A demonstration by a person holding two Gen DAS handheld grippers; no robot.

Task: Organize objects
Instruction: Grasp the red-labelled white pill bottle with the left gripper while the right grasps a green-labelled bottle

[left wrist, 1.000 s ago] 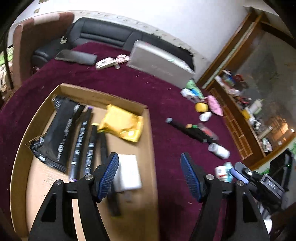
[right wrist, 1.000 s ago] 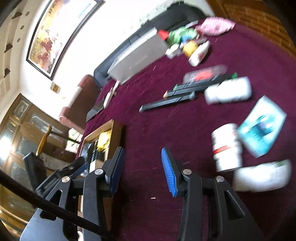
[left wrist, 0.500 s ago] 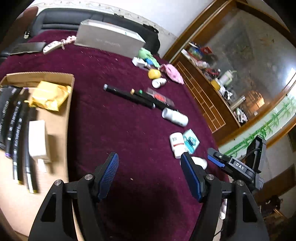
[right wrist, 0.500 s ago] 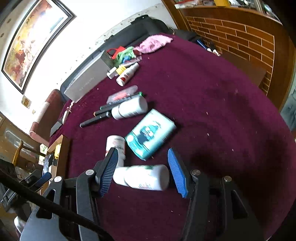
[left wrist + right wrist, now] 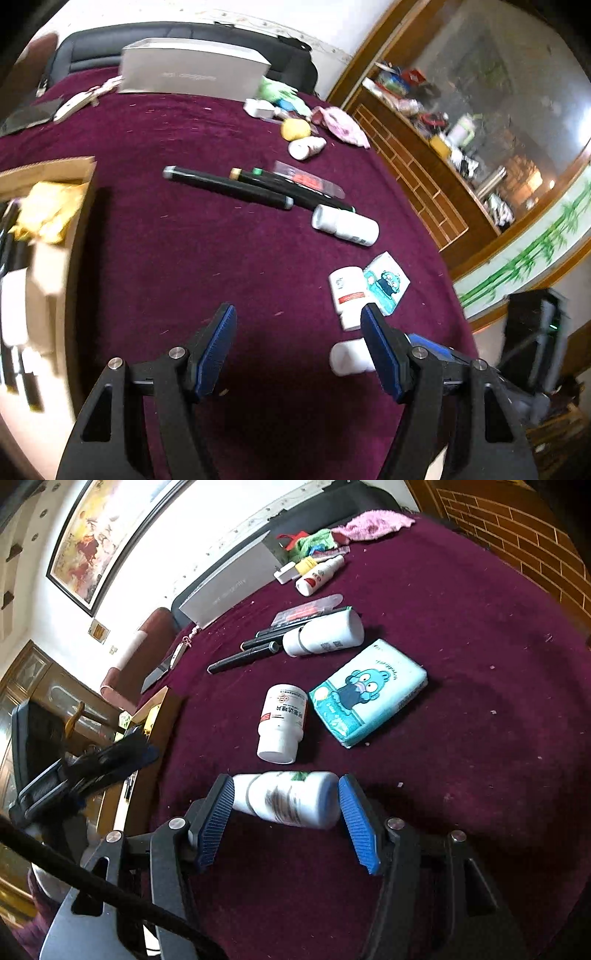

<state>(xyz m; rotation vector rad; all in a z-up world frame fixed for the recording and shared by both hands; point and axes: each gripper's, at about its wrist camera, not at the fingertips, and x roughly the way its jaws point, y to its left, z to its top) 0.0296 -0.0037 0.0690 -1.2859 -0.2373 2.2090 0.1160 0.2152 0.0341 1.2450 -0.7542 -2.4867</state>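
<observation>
A white bottle with a green-printed label (image 5: 291, 803) lies on its side on the maroon cloth (image 5: 461, 664), between the blue pads of my right gripper (image 5: 286, 781). Its jaws are opening and the pads stand just off the bottle's two ends. Beyond it lie a white pill bottle with a red stripe (image 5: 282, 720), a teal tissue pack (image 5: 369, 692) and a bigger white bottle (image 5: 325, 633). My left gripper (image 5: 298, 314) hangs open over bare cloth with nothing between its fingers. To its right are the pill bottle (image 5: 347, 291) and the tissue pack (image 5: 386, 282).
A cardboard tray (image 5: 79, 229) holding a yellow packet (image 5: 48, 212) and markers sits at the left. Black markers (image 5: 229, 186) lie mid-table. A grey box (image 5: 192, 72), a yellow ball (image 5: 295, 129), a small bottle (image 5: 306, 147) and a pink cloth (image 5: 341, 123) are at the back. The table edge drops off to the right.
The left gripper swung right, from above the tray to bare cloth near the bottles. The right gripper moved onto the lying white bottle and its jaws widened around it.
</observation>
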